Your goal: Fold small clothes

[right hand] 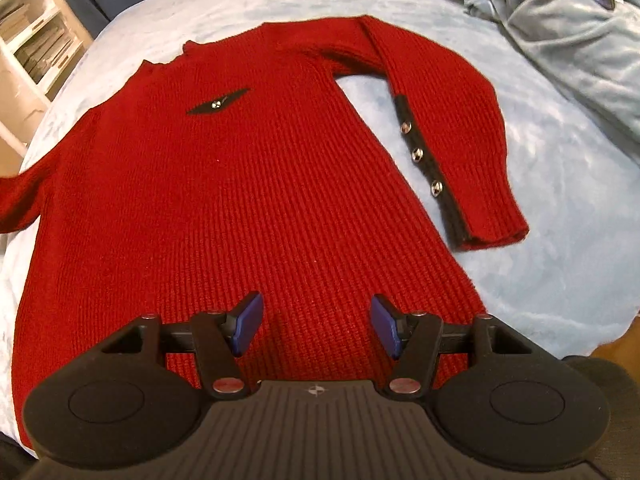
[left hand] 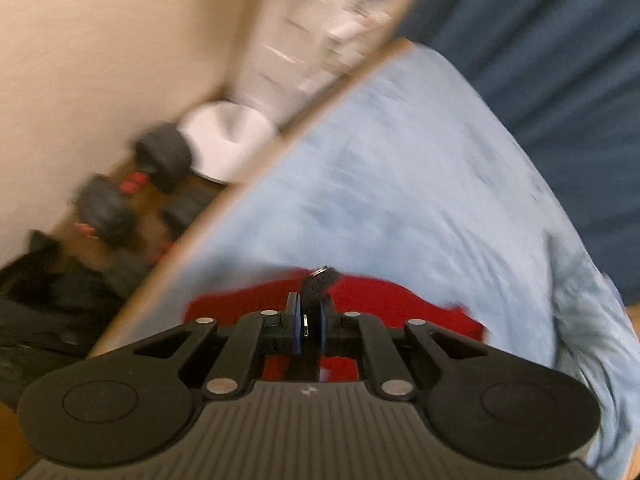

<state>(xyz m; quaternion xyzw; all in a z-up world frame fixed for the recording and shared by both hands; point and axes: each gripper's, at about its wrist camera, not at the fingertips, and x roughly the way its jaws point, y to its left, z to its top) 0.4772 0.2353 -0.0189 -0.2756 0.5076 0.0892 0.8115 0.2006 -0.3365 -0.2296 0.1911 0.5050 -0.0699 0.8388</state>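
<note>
A red knit sweater (right hand: 240, 208) lies flat on a light blue blanket (right hand: 560, 208), neck at the far end. Its right sleeve (right hand: 472, 128) lies alongside the body, with a black cuff trim and three metal buttons (right hand: 417, 155). My right gripper (right hand: 316, 326) is open and empty, just above the sweater's hem. In the blurred left wrist view, my left gripper (left hand: 310, 320) is shut on the black buttoned trim (left hand: 320, 280) of the other sleeve, with red knit (left hand: 384, 304) beneath it.
Rumpled grey-blue bedding (right hand: 568, 12) lies at the far right. White shelves (right hand: 28, 28) stand at the left. In the left wrist view, dumbbells (left hand: 136, 184) and a white object (left hand: 228, 140) sit on the floor beside the bed edge (left hand: 224, 208). A dark blue curtain (left hand: 560, 60) hangs behind.
</note>
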